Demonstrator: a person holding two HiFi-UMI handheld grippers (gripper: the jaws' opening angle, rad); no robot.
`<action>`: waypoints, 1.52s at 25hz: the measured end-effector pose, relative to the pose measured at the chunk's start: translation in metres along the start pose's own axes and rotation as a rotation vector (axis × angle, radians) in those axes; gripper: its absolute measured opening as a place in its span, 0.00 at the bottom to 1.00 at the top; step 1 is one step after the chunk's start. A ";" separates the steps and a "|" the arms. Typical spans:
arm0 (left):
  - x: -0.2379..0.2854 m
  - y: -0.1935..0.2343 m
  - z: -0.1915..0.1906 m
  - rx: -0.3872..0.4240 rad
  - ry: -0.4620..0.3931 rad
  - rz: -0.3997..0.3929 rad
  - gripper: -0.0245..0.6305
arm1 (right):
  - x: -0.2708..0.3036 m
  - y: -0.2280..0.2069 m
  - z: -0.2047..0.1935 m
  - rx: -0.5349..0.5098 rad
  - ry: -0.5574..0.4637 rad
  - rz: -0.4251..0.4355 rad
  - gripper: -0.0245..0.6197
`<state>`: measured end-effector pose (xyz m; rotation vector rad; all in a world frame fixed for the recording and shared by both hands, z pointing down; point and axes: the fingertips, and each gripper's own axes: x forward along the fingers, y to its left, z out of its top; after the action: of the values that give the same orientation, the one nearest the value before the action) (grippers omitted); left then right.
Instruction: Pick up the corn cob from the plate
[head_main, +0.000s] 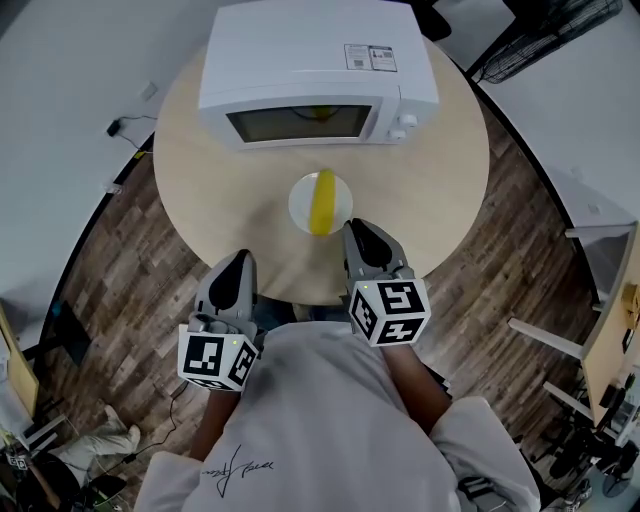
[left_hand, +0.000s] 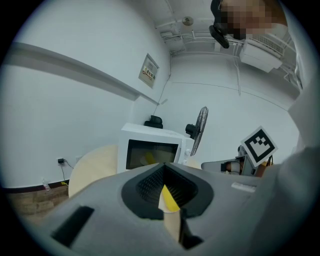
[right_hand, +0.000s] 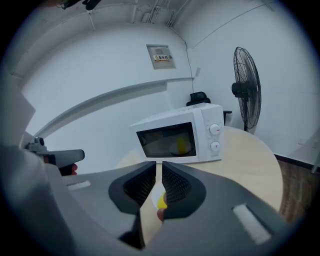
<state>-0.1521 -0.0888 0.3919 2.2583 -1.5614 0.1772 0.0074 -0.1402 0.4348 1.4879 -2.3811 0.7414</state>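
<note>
While the corn (head_main: 322, 201) lay lengthwise across the small white plate (head_main: 300, 207) at the middle of the round table (head_main: 200, 170), the right gripper (head_main: 354, 230) sat just beside that plate, at its near right edge. Tip close to the rim, but not on the cob! Its jaws stood a narrow slit apart, with nothing pinched between them. Through that slit, in the right gripper view, a sliver of yellow cob and white plate showed ahead and a little below. The left gripper (head_main: 240, 260) hung farther back, over the near table edge, well apart from the plate and off to its left. Its jaws met at the tips, holding nothing, though a wedge of yellow showed beyond them in the left gripper view. Both grippers pointed away from the person toward the microwave (head_main: 310, 60) and tilted gently downward. Their marker cubes sat close in front of the white shirt, the right hand reaching farther forward than the left.
</note>
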 end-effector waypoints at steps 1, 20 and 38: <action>0.000 0.001 0.000 0.000 0.001 0.000 0.04 | 0.003 -0.001 -0.002 0.003 0.008 -0.004 0.12; 0.006 0.017 0.002 0.000 0.018 0.026 0.04 | 0.054 -0.008 -0.031 0.075 0.130 -0.012 0.16; 0.019 0.028 -0.001 -0.005 0.052 0.023 0.04 | 0.096 -0.021 -0.064 0.143 0.241 -0.051 0.27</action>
<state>-0.1710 -0.1138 0.4054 2.2143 -1.5602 0.2364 -0.0215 -0.1875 0.5387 1.4155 -2.1428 1.0345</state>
